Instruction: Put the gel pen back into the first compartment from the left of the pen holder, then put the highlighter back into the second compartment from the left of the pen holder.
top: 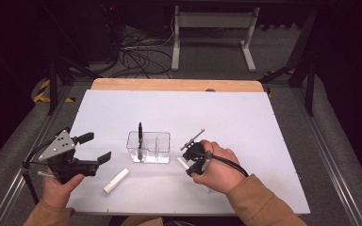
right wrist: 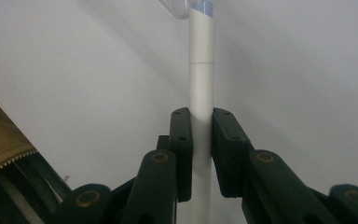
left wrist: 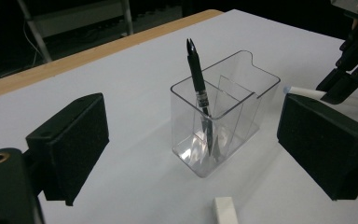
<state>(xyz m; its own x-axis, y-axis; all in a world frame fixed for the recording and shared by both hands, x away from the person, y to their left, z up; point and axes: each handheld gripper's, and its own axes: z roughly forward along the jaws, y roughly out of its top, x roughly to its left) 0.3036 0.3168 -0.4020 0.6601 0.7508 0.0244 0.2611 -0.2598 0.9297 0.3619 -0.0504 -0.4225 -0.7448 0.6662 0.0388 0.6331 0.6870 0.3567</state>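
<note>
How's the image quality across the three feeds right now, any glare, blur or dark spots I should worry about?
High view: the white table is evenly lit, the surroundings fall dark. Left gripper view: the clear holder shows bright reflections near its base, yet the black pen reads sharply; the left claw looks soft up close. Right gripper view: the right claw and the white pen are sharp, slightly shaded.

White pen (right wrist: 201,84), flat on table, beside clear organizer (top: 149,147).

A pen (top: 140,139) stands in the organiser's (top: 162,151) nine o'clock compartment. From the organiser, an eraser (top: 116,181) lies at seven o'clock and a marker (top: 183,163) at four.
</note>
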